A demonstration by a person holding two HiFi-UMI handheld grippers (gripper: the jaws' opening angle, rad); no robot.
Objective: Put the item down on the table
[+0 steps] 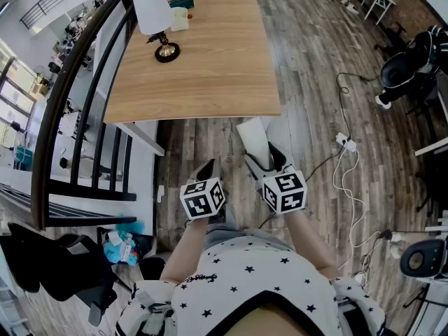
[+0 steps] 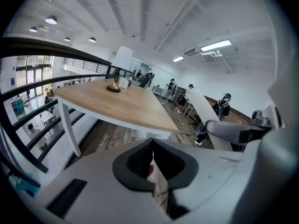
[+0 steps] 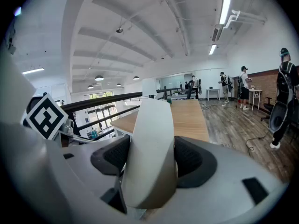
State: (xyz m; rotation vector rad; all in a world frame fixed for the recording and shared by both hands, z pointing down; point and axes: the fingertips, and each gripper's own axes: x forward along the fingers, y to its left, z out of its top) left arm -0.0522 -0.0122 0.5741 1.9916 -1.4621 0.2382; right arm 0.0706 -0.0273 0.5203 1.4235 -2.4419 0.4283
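I have both grippers low in the head view, side by side at lower centre, just in front of my body and pointing up the frame towards the table (image 1: 210, 68). My forearms run down from them to the bottom edge.

The right gripper (image 3: 150, 161) is clenched on the white item (image 3: 152, 125), with a dark pad pressed against each of its sides. The item is tall with a rounded top and sticks out beyond the jaws. In the head view it hangs over the wooden floor, just below the table's near edge in the frame and not touching the tabletop.

The left gripper (image 2: 152, 146) is closed, its two pads meeting in a thin seam, and I see nothing gripped between them.

By my count there are two grippers, one white item and one table. At the tabletop's upper left stand one lamp (image 1: 155, 19) with a white shade, one pale cup (image 1: 180, 19) and one green object (image 1: 180, 2).
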